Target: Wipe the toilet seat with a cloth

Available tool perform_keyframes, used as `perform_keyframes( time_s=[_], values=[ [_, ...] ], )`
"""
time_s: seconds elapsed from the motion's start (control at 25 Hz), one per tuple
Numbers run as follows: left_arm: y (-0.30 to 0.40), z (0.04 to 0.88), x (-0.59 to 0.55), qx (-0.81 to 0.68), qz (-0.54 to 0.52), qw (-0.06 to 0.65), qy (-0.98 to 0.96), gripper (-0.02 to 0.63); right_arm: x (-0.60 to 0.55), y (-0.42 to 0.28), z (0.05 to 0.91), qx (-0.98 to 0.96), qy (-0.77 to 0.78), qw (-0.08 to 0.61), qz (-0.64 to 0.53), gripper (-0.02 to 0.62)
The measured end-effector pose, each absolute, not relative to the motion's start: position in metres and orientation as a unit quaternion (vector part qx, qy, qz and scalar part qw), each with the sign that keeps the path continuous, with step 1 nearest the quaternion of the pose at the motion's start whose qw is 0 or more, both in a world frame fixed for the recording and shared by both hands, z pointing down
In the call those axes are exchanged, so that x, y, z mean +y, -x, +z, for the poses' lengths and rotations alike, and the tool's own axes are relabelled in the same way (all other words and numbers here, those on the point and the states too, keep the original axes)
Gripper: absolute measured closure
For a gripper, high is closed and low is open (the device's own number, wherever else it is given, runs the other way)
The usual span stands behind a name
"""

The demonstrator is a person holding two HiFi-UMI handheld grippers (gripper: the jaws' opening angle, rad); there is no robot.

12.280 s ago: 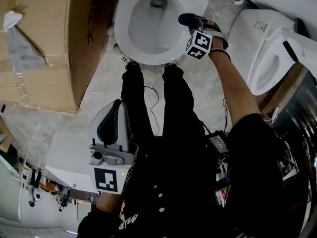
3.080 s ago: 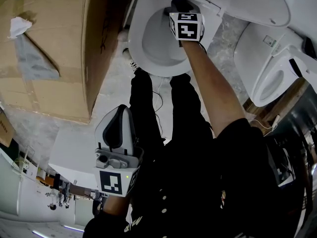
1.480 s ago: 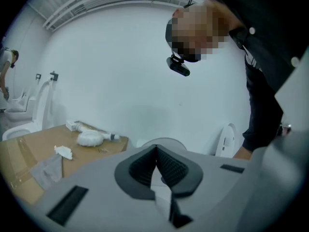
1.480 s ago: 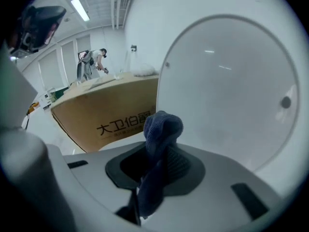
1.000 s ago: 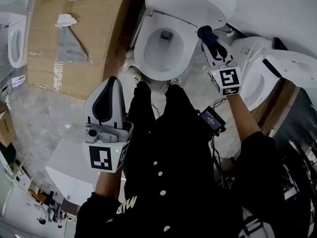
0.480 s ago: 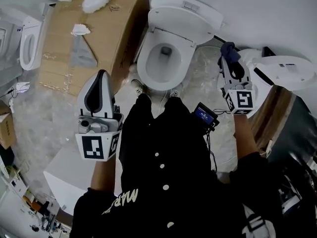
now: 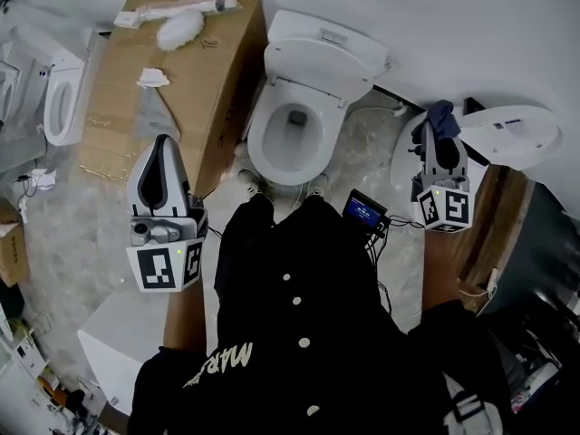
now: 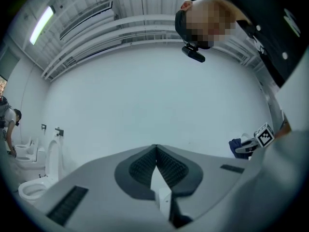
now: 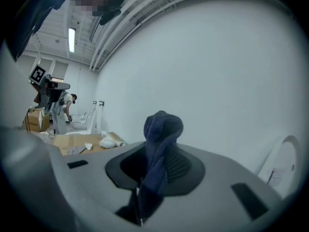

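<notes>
A white toilet (image 7: 299, 120) with its lid raised and the seat (image 7: 270, 157) down stands ahead of me in the head view. My right gripper (image 7: 441, 132) is held up to the right of it, away from the bowl, shut on a dark blue cloth (image 7: 439, 118) that bunches above its jaws (image 9: 161, 129). My left gripper (image 7: 161, 166) is raised at the left, beside the cardboard box, with its jaws closed together and nothing in them. In the left gripper view the left gripper (image 8: 156, 149) points at a bare white wall.
A large cardboard box (image 7: 172, 71) with a white brush (image 7: 178, 27) on it stands left of the toilet. More white toilets are at the far left (image 7: 59, 102) and right (image 7: 512, 130). A small device with a lit screen (image 7: 364, 214) hangs at my waist.
Over the earlier frames the right gripper wiped around the seat with the cloth, then drew back and rose to the right. The head view has pulled back from the toilet.
</notes>
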State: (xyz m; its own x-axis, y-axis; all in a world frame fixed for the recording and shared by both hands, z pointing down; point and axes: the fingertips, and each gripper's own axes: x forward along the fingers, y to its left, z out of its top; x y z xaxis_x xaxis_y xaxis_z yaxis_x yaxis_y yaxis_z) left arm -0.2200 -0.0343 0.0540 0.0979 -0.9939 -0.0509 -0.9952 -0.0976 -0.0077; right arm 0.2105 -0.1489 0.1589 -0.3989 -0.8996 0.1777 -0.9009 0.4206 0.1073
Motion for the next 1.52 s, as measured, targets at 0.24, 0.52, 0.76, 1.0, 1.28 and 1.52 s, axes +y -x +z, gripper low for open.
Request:
perform_keyframes(
  time_s=[0.24,0.52,0.76,1.0,1.28,1.52],
  values=[
    [0.227,0.042,-0.025,0.682,0.017,0.040,0.730,0.600,-0.140,-0.220,0.129,-0.826,-0.559,0.069,-0.001,0.509],
    [0.232,0.033,-0.016,0.689,0.028,0.053,0.722,0.600,-0.128,-0.233,0.100,-0.810,-0.586,-0.001,0.006,0.509],
    [0.247,0.028,-0.004,0.707,0.036,0.056,0.704,0.600,-0.117,-0.235,0.088,-0.801,-0.598,-0.039,0.016,0.509],
    [0.257,0.028,0.004,0.709,0.039,0.053,0.702,0.600,-0.113,-0.229,0.076,-0.796,-0.602,-0.061,0.012,0.509],
    [0.264,0.034,0.004,0.711,0.038,0.038,0.701,0.599,-0.110,-0.224,0.065,-0.797,-0.601,-0.067,0.002,0.509],
    [0.266,0.040,0.000,0.709,0.038,0.029,0.704,0.600,-0.111,-0.214,0.069,-0.802,-0.594,-0.062,0.007,0.511]
  ],
)
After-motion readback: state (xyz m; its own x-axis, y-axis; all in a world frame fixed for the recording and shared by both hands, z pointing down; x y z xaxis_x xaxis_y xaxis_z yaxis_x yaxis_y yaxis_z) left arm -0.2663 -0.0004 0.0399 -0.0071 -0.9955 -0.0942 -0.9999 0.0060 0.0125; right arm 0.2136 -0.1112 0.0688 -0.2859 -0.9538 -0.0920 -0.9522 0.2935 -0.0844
